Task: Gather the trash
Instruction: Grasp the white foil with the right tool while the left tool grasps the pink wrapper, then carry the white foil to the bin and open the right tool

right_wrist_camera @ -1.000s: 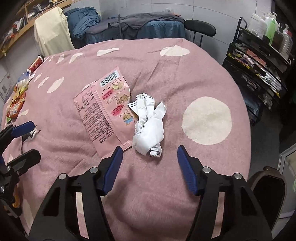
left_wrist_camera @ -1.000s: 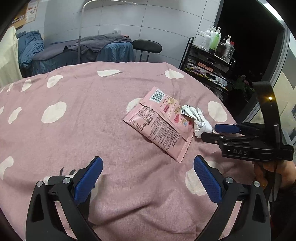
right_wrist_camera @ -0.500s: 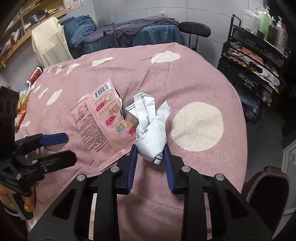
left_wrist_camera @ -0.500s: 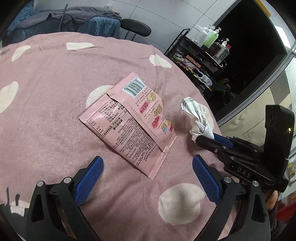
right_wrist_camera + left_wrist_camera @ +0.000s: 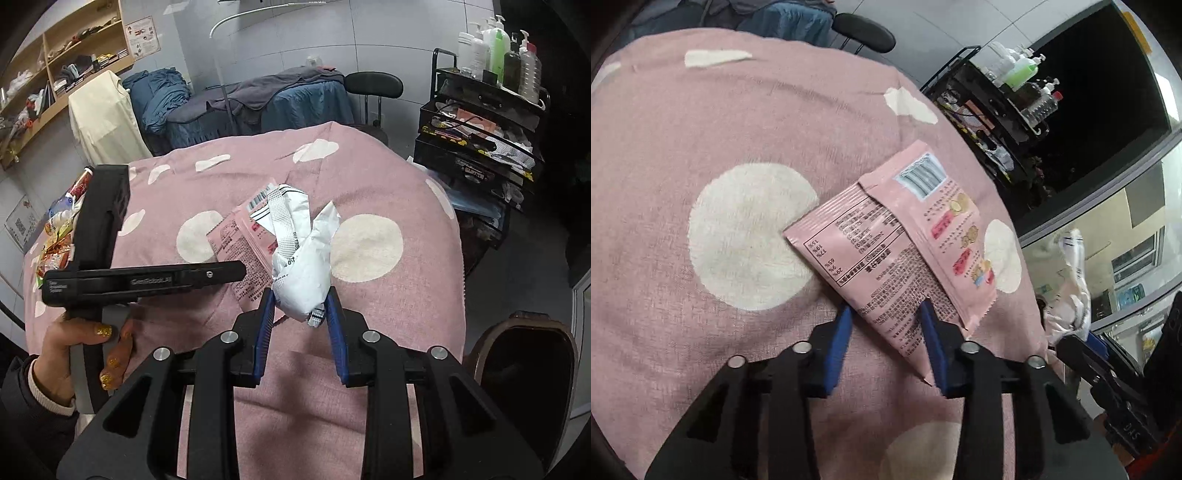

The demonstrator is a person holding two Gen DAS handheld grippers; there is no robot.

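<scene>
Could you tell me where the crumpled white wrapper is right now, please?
The crumpled white wrapper sits mid-frame in the right wrist view, clamped in the right gripper and lifted above the pink spotted cloth, just right of the pink snack packet.

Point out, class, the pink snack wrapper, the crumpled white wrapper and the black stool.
pink snack wrapper [image 5: 886,258]: left wrist view, on its printed back panel.
crumpled white wrapper [image 5: 304,277]: right wrist view, on its bunched middle.
black stool [image 5: 373,84]: right wrist view, on its padded seat.

Wrapper [image 5: 894,254] on bedspread [image 5: 701,129] (shelf rack [image 5: 997,110] behind)
</scene>
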